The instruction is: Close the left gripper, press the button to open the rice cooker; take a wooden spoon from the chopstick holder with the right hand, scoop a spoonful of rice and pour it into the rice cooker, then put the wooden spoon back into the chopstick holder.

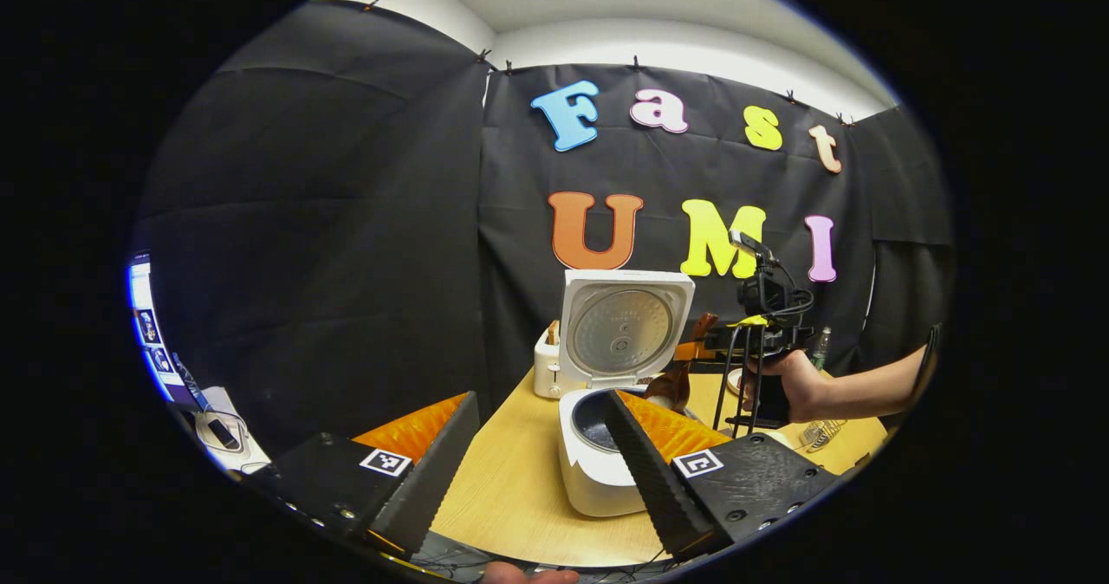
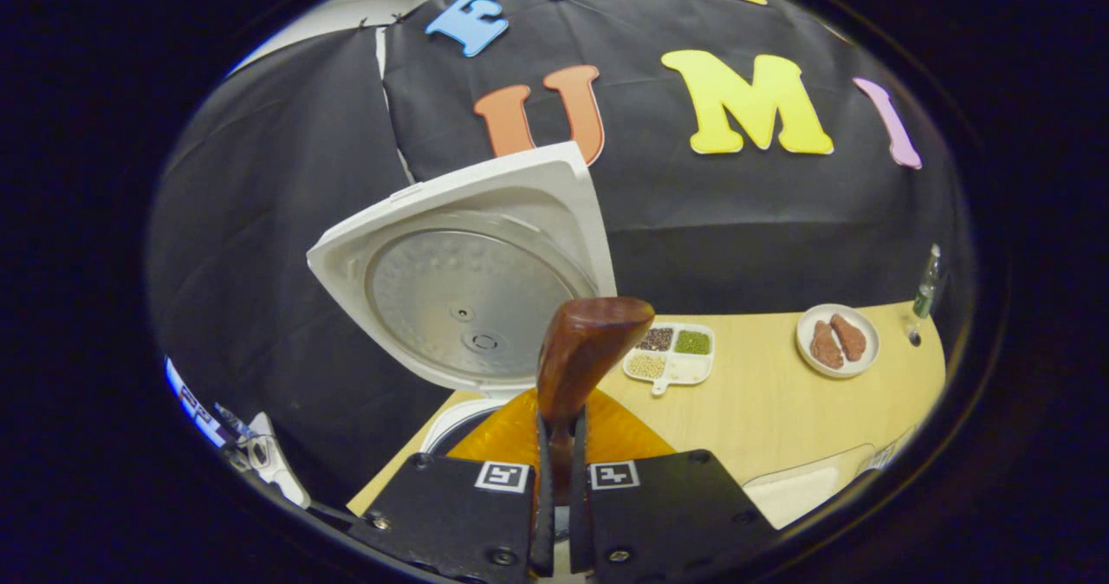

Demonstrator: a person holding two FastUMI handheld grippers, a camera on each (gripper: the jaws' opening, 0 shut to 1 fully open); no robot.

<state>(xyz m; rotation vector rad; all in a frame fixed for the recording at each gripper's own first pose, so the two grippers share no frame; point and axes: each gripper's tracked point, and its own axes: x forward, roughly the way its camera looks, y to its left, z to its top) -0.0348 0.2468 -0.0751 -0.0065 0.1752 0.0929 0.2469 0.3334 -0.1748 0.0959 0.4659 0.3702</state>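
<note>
The white rice cooker point(image 1: 598, 471) stands on the wooden table with its lid point(image 1: 619, 328) raised and the dark inner pot showing. My left gripper point(image 1: 541, 402) is open just in front of it, nothing between its fingers. Farther right, a hand holds my right gripper point(image 1: 719, 339), with the brown wooden spoon point(image 1: 671, 385) hanging by the pot's far rim. In the right gripper view, my right gripper point(image 2: 559, 424) is shut on the wooden spoon point(image 2: 580, 350), close to the open lid point(image 2: 468, 298). Whether the spoon carries rice is hidden.
A white box point(image 1: 548, 363) with a wooden piece sticking up stands behind the cooker on the left. A wire rack point(image 1: 819, 432) lies near the right edge. A divided tray of grains point(image 2: 676, 352), a plate point(image 2: 838, 340) and a small bottle point(image 2: 925, 294) sit along the back.
</note>
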